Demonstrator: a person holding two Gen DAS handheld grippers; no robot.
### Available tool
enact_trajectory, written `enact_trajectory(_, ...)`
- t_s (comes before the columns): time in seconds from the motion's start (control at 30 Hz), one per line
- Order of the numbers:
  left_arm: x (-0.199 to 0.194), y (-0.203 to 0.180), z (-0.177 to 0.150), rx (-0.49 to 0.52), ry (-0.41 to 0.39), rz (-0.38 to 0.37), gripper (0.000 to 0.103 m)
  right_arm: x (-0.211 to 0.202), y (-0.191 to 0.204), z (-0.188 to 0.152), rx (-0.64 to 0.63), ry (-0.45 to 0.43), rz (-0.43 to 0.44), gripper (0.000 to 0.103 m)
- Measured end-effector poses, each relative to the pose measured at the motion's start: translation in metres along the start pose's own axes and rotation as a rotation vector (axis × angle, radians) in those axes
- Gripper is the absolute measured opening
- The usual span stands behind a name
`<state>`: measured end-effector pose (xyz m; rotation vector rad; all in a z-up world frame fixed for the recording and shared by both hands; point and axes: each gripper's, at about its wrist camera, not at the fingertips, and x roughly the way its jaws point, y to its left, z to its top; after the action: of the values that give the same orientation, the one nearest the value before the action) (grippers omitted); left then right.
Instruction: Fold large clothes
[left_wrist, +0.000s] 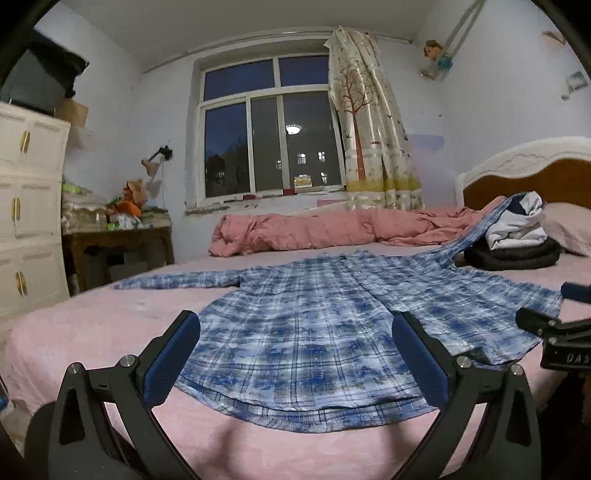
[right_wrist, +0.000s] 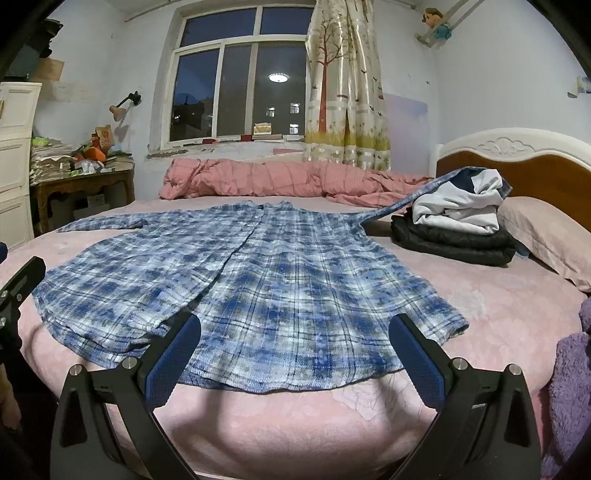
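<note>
A blue and white plaid shirt (left_wrist: 314, 325) (right_wrist: 266, 280) lies spread flat, front up, on the pink bed (left_wrist: 92, 325) (right_wrist: 498, 314), hem toward me. Its left sleeve stretches out flat; its right sleeve runs up onto a pile of folded clothes (left_wrist: 517, 236) (right_wrist: 458, 225). My left gripper (left_wrist: 295, 332) hovers open just before the hem, left half of the shirt between its fingers in view. My right gripper (right_wrist: 295, 332) hovers open at the hem's right half, holding nothing. The right gripper's body (left_wrist: 561, 332) shows at the left wrist view's right edge.
A rolled pink quilt (left_wrist: 314, 229) (right_wrist: 277, 181) lies along the far side under the window. A pillow (right_wrist: 546, 236) and wooden headboard (right_wrist: 535, 173) stand at the right. A cluttered side table (left_wrist: 118, 236) and white drawers (left_wrist: 26, 206) stand left. A purple fuzzy cloth (right_wrist: 569, 387) sits at the near right.
</note>
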<state>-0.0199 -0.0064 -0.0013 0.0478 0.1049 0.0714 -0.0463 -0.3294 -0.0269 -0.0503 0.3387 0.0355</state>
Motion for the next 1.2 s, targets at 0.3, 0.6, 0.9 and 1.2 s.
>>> enact_trajectory(0.3,0.002,0.013,-0.001,-0.078,0.034,-0.013,0.103,0.001,0.002,-0.002,0.013,0.021,0.058,0.103)
enact_trajectory(0.6,0.003,0.013,-0.023,-0.116,0.145,-0.072,0.084,0.007,-0.004,-0.018,0.101,0.106,0.155,0.082)
enact_trajectory(0.9,0.02,0.014,-0.046,-0.276,0.326,-0.17,0.075,0.017,-0.008,-0.04,0.21,0.205,0.248,0.075)
enact_trajectory(1.2,0.03,0.018,-0.056,-0.34,0.396,-0.176,0.075,0.042,-0.015,-0.032,0.308,0.249,0.284,0.062)
